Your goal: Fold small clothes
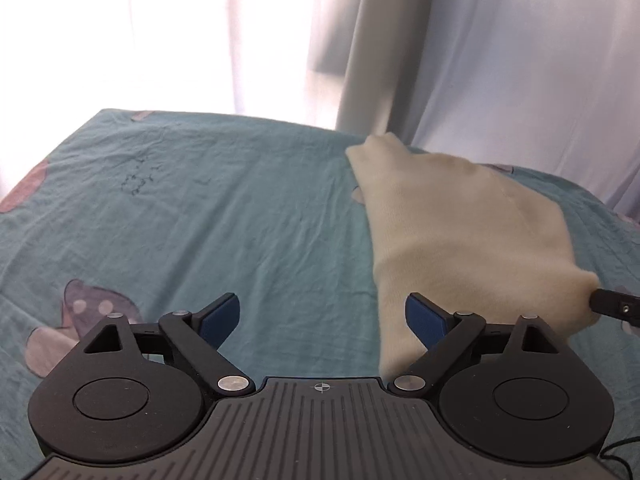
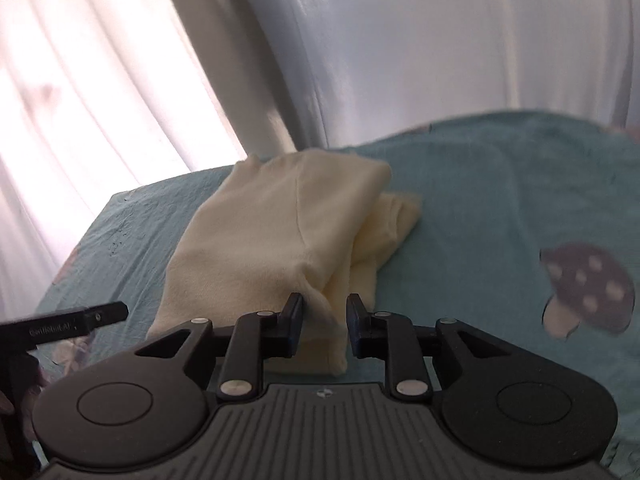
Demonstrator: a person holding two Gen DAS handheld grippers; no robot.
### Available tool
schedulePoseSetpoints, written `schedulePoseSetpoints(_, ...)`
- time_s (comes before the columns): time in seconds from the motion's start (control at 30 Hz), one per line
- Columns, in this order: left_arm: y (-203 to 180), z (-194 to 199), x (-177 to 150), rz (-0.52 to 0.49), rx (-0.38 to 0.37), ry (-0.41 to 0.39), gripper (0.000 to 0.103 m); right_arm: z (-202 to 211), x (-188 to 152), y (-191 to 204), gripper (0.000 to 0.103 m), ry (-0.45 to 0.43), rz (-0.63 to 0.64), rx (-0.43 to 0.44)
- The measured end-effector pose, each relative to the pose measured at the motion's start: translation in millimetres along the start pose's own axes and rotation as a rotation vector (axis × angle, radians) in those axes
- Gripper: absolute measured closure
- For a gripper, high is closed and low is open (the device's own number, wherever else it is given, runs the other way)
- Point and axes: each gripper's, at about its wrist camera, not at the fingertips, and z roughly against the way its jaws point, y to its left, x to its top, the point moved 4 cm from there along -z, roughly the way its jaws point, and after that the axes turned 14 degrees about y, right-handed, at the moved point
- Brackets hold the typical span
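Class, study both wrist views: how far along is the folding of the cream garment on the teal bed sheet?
Done: the cream garment already lies doubled, layers stacked at its right side. In hand: the right hand-held gripper has the near corner between its fingers, though they look slightly apart; the left hand-held gripper is open and empty over the teal sheet. Left: finishing and flattening the fold.

Folded cream garment [image 2: 276, 240] on teal bedsheet [image 2: 480, 200]
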Motion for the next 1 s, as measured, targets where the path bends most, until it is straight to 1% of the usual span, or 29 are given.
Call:
schedulePoseSetpoints(0.1,-21.4,-11.6,14.9,-0.051,-0.012,-0.006,0.009,-6.5,11.3,23.6,0.082,-0.032,0.132,-0.098)
schedulePoseSetpoints(0.13,-28.7,-17.8,18.1,-0.068,-0.01,0.0,0.009,-9.4,13.9,29.8,0.082,-0.041,0.148,-0.115)
schedulePoseSetpoints(0.2,-38.0,-32.4,19.4,-0.076,0.003,0.038,0.009,-15.7,17.0,38.5,0.082,-0.051,0.169,-0.118)
schedulePoseSetpoints(0.23,-39.2,-39.1,18.4,-0.079,0.009,0.053,0.009,-21.2,16.9,41.4,0.082,-0.053,0.182,-0.134)
schedulePoseSetpoints(0.3,-41.6,-48.0,13.1,-0.092,0.025,0.072,0.008,-34.9,12.9,42.3,0.082,-0.031,0.223,-0.188)
schedulePoseSetpoints(0.37,-40.7,-57.1,5.7,-0.116,0.033,0.092,0.008,-51.0,3.9,35.9,0.081,0.021,0.241,-0.23)
schedulePoseSetpoints(0.4,-38.8,-62.3,3.5,-0.118,0.035,0.103,0.006,-54.2,0.5,30.5,0.078,0.031,0.234,-0.23)
schedulePoseSetpoints(0.47,-34.3,-66.3,1.2,-0.103,0.02,0.106,0.005,-56.1,-2.3,23.3,0.078,0.045,0.214,-0.199)
schedulePoseSetpoints(0.53,-32.3,-65.8,0.8,-0.094,0.015,0.112,0.005,-57.5,-2.4,21.2,0.076,0.044,0.215,-0.194)
schedulePoseSetpoints(0.67,-36.5,-63.5,-3.1,-0.117,0.046,0.096,0.003,-57.0,-5.8,21.3,0.075,0.036,0.234,-0.21)
schedulePoseSetpoints(0.77,-37.3,-62.5,-4.2,-0.129,0.065,0.094,0.002,-53.6,-11.0,19.2,0.074,0.038,0.235,-0.205)
schedulePoseSetpoints(0.87,-37.0,-57.4,-7.6,-0.134,0.077,0.104,0.002,-52.0,-10.8,21.3,0.07,0.058,0.24,-0.22)
schedulePoseSetpoints(1.0,-35.3,-46.7,-16.1,-0.163,0.105,0.107,0.002,-40.0,-21.2,26.9,0.065,0.081,0.267,-0.251)
